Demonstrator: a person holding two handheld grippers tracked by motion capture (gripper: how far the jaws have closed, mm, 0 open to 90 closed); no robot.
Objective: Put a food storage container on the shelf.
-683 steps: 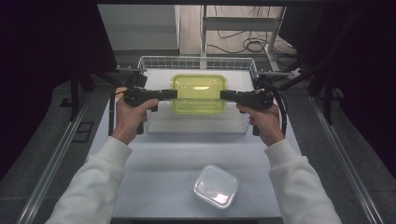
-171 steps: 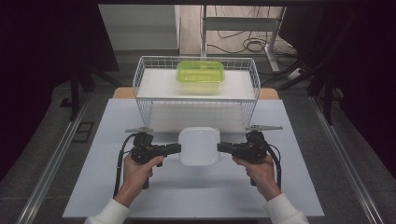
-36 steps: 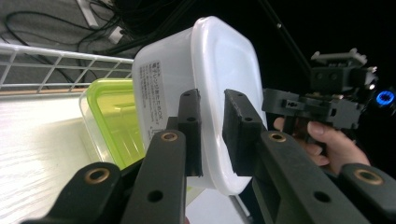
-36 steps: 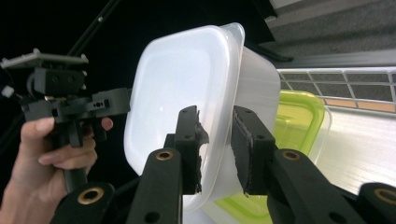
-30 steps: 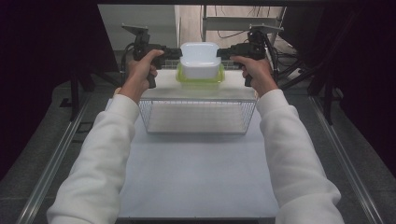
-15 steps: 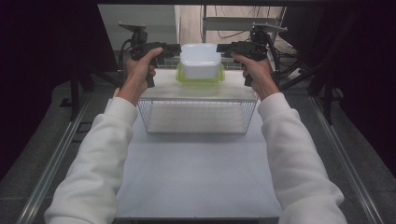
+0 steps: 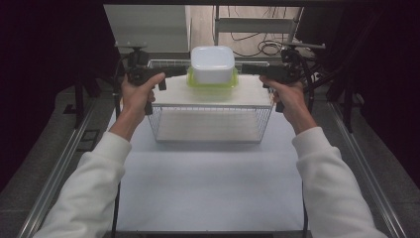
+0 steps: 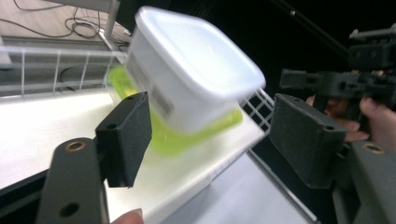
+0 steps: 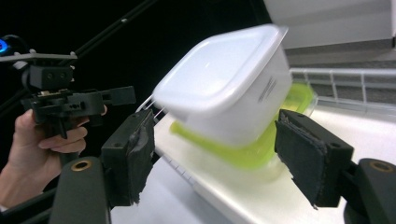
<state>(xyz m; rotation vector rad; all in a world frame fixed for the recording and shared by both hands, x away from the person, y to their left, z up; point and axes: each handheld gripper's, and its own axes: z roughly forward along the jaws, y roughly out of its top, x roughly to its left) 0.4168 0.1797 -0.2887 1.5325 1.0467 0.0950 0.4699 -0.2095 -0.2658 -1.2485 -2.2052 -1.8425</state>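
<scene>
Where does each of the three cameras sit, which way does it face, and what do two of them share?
High view: above the person's side, looking forward and down at the wire basket; both forearms show.
Left gripper view: rides the left gripper, facing the white container; its own open fingers show.
Right gripper view: rides the right gripper, facing that container from the opposite side.
Shared: both gripper views show the green container underneath.

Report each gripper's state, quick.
Left gripper: open, holding nothing; the white container sits on the green container beyond its jaws.
Right gripper: open, holding nothing.
</scene>
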